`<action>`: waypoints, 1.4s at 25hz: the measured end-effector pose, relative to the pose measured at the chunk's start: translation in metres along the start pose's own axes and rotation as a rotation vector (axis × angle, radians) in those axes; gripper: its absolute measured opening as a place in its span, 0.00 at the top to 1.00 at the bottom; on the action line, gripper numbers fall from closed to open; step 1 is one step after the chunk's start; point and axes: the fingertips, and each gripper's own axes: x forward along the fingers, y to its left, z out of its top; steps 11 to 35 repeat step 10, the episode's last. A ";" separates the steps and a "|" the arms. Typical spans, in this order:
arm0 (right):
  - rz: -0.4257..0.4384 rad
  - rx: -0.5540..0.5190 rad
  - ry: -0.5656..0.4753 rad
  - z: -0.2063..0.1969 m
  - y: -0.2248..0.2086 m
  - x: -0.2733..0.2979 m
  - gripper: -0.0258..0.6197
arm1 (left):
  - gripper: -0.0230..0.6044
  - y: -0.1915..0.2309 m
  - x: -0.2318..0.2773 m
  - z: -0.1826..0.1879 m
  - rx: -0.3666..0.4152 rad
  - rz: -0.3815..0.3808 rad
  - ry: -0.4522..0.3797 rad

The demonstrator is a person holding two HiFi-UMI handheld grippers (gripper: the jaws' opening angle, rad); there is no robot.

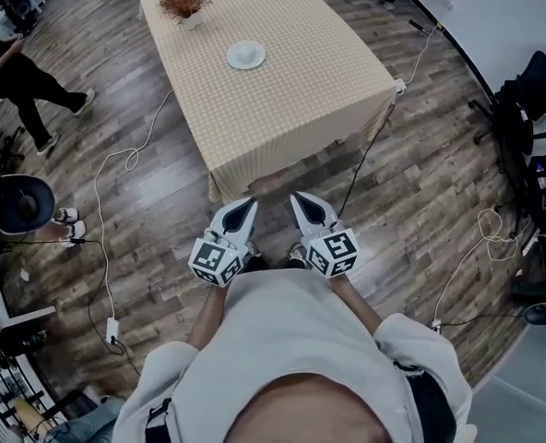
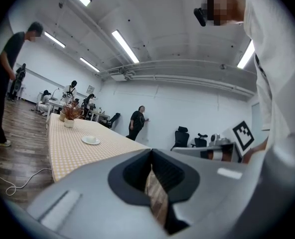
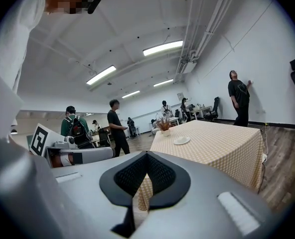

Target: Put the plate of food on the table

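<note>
Head view: white round plate (image 1: 245, 55), on beige checked table (image 1: 310, 100), lies well up-frame of left gripper (image 1: 244, 206) and right gripper (image 1: 302, 200), both pinched together, empty.

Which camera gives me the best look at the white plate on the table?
Head view: it looks down on the whole white plate on the table. Both gripper views catch it only small and nearly edge-on.

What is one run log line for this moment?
left tongs: shut, empty | right tongs: shut, empty | plate: on table, near potted plant
</note>
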 end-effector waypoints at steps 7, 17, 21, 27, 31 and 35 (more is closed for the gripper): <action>-0.006 0.006 -0.006 0.000 -0.006 -0.004 0.96 | 0.95 -0.010 0.011 0.006 0.016 -0.020 -0.017; -0.015 0.008 -0.012 0.003 -0.009 -0.003 0.96 | 0.95 -0.008 0.014 0.009 0.022 -0.024 -0.022; -0.015 0.008 -0.012 0.003 -0.009 -0.003 0.96 | 0.95 -0.008 0.014 0.009 0.022 -0.024 -0.022; -0.015 0.008 -0.012 0.003 -0.009 -0.003 0.96 | 0.95 -0.008 0.014 0.009 0.022 -0.024 -0.022; -0.015 0.008 -0.012 0.003 -0.009 -0.003 0.96 | 0.95 -0.008 0.014 0.009 0.022 -0.024 -0.022; -0.015 0.008 -0.012 0.003 -0.009 -0.003 0.96 | 0.95 -0.008 0.014 0.009 0.022 -0.024 -0.022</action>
